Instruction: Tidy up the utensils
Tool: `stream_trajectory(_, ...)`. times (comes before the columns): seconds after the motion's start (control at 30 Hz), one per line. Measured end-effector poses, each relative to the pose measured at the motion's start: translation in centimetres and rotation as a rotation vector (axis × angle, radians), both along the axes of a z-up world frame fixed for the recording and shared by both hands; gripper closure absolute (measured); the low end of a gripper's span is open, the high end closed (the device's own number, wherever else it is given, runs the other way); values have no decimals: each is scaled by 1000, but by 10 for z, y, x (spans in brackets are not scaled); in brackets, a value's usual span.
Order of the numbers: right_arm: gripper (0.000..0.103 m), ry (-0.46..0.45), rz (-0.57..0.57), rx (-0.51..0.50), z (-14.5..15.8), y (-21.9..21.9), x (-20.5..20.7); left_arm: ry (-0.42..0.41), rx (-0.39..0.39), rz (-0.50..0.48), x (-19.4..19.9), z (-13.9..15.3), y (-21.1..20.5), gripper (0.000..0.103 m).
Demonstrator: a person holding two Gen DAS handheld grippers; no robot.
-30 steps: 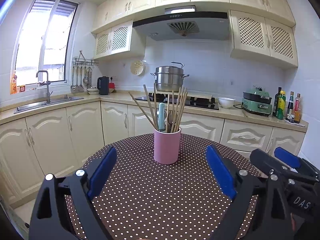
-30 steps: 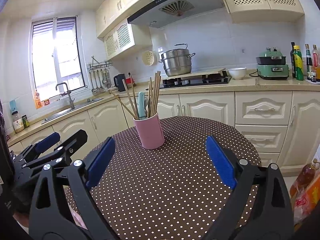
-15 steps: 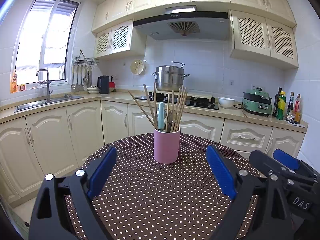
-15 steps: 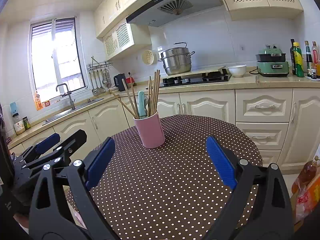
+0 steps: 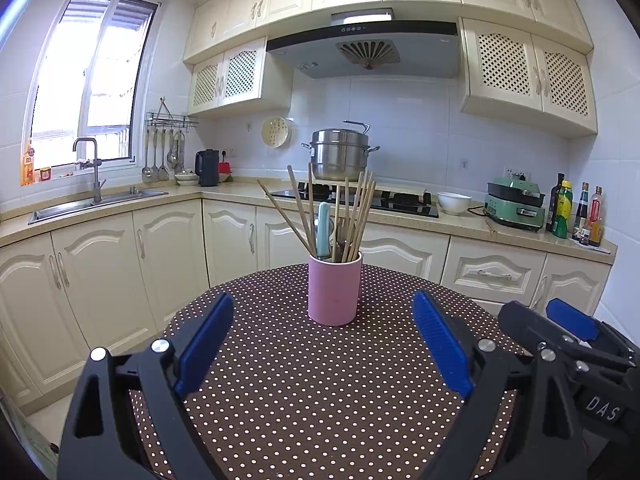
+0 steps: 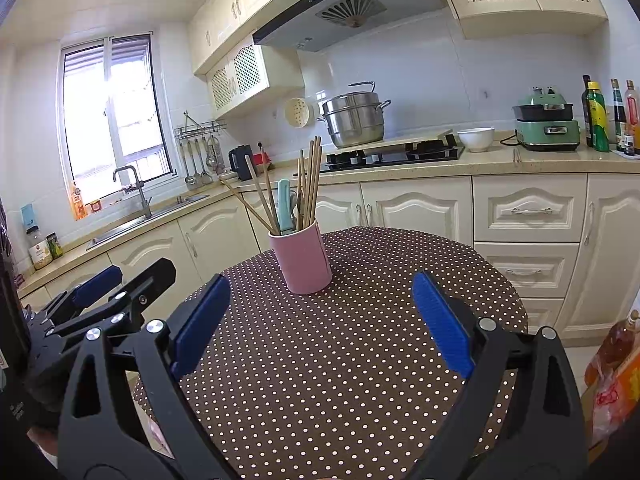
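A pink cup (image 5: 335,290) stands upright on the round dotted counter (image 5: 320,392), toward its far side. It holds a bunch of wooden chopsticks (image 5: 352,216) that fan out above the rim, some leaning left and most leaning right, and a pale blue handle (image 5: 323,230) standing among them.

In the left wrist view the cup sits straight ahead of the left claw (image 5: 323,342), beyond its tips and lined up with the gap between the two blue pads (image 5: 204,346). The left claw is spread wide, holds nothing and touches nothing; it hangs over the near part of the counter, clear of the cup.

In the right wrist view the same cup (image 6: 301,262) lies ahead and a little to the left of the right claw (image 6: 322,324), again past the tips. The right claw is also spread wide and empty, with the dotted cloth showing between its fingers.

The two claws sit side by side: the right claw shows at the right edge of the left wrist view, and the left claw at the left edge of the right wrist view.

Behind the table a kitchen worktop (image 5: 460,222) carries a steel pot (image 5: 340,154) on the stove and a white bowl (image 5: 454,203).
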State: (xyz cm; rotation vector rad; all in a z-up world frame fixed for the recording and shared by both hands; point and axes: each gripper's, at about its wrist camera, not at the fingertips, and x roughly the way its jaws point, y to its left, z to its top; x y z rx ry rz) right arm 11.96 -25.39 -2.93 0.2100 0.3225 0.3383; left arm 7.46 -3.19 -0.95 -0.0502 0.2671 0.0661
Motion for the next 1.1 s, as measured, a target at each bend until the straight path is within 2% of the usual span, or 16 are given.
stream_trajectory(1.1,11,13,0,2,-4,6,2,-1,-5,1,-1,0,6,14)
